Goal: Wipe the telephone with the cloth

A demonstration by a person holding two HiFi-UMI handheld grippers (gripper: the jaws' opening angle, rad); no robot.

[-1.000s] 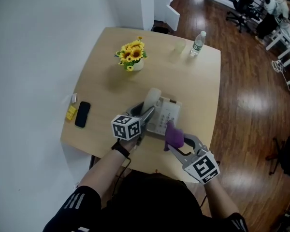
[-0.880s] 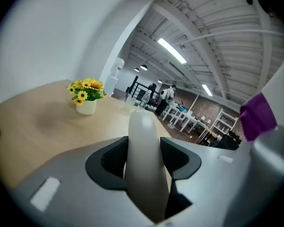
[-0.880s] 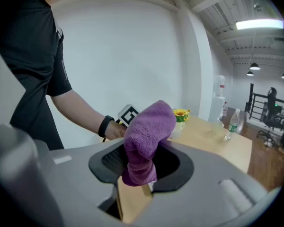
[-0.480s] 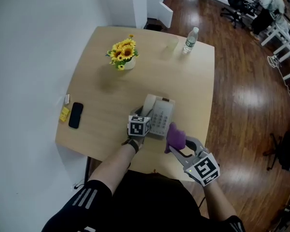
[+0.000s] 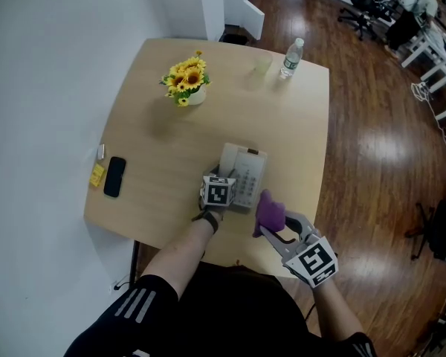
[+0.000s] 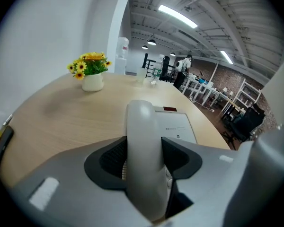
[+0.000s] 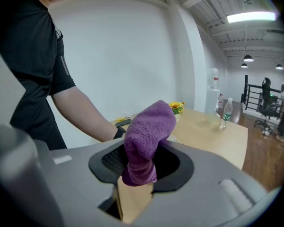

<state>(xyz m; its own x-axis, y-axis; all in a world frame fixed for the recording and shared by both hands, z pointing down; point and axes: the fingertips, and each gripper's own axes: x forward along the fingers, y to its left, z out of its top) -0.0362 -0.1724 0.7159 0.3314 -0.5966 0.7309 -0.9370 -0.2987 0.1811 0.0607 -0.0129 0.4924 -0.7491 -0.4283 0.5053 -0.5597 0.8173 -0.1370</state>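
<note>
Far left of the table [image 5: 171, 140], near its edge, lie a black mobile phone [image 5: 114, 176] and a small yellow item [image 5: 97, 175], close beside each other and well apart from your work. Toward the back stands a white pot of sunflowers [image 5: 186, 80], upright.

Your left gripper [image 6: 144, 142] points forward and down at the near end of the telephone [image 5: 247, 181], which sits near the front of the table, right of centre. The grey handset [image 6: 141, 122] stands between the jaws and lies along the left side of the telephone's base. The jaws have just been opening a little, yet they remain narrow. In the left gripper view both dark pads [image 6: 111, 157] still sit against the handset's sides, with no gap showing at the tips. Whether the handset is fully seated in its cradle cannot be told.

Your right gripper [image 7: 142, 161] hovers just right of the telephone, near the front edge of the table. Its jaws are clamped on the purple cloth [image 7: 146, 136], which is bunched and stands up out of the grip. In the head view the cloth is close to the telephone's near right corner. Contact there cannot be confirmed.

At the back right of the table stand a clear cup [image 5: 262, 65] and a water bottle [image 5: 289, 58], both upright.
</note>
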